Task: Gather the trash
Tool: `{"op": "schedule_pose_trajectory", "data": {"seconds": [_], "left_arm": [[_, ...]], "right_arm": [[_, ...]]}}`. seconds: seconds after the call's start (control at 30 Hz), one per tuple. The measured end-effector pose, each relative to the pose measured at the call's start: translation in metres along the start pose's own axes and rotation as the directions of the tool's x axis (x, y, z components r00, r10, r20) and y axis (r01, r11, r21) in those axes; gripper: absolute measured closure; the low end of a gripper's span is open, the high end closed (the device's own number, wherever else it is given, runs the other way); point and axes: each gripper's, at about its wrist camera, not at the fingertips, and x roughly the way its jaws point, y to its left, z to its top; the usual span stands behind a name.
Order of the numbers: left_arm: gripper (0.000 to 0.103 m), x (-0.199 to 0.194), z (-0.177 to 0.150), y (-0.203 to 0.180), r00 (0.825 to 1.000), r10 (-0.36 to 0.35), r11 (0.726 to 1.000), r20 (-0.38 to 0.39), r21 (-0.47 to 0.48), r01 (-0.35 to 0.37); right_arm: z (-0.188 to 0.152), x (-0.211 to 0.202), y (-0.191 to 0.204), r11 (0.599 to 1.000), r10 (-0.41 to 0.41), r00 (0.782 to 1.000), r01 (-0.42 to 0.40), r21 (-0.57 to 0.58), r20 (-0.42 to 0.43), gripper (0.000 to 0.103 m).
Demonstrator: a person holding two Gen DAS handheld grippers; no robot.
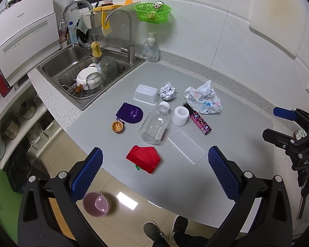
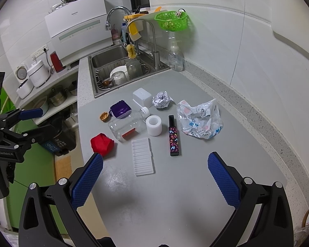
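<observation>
On the grey counter (image 1: 226, 185) lie a crumpled paper ball (image 1: 168, 91) (image 2: 161, 99), a crumpled plastic bag (image 1: 204, 98) (image 2: 199, 119), an empty clear bottle (image 1: 155, 124) (image 2: 129, 124) on its side and a walnut shell (image 1: 118, 126) (image 2: 104, 117). A pink bin (image 1: 96, 204) stands on the floor below the counter edge. My left gripper (image 1: 154, 173) is open and empty above the counter's front edge, near a red cloth (image 1: 143, 158). My right gripper (image 2: 154, 177) is open and empty over the counter's near part.
Also on the counter: a white box (image 1: 146, 94), purple pouch (image 1: 130, 113), white cylinder (image 1: 180, 115), patterned stick (image 1: 197, 118), clear ribbed lid (image 1: 186, 149). A sink (image 1: 57, 61) with dishes is at the back left, a soap bottle (image 1: 151, 48) beside it.
</observation>
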Motion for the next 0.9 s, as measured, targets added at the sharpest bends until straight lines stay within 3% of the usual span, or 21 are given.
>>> {"op": "schedule_pose_trajectory", "data": {"seconds": [0.9], "left_arm": [[0.003,0.0033,-0.001,-0.0004,1.0,-0.003,1.0,-0.004,-0.002,0.003]], "right_arm": [[-0.0042,0.0014,-0.0011,1.0,-0.003,1.0,0.002,0.002,0.007,0.006]]}}
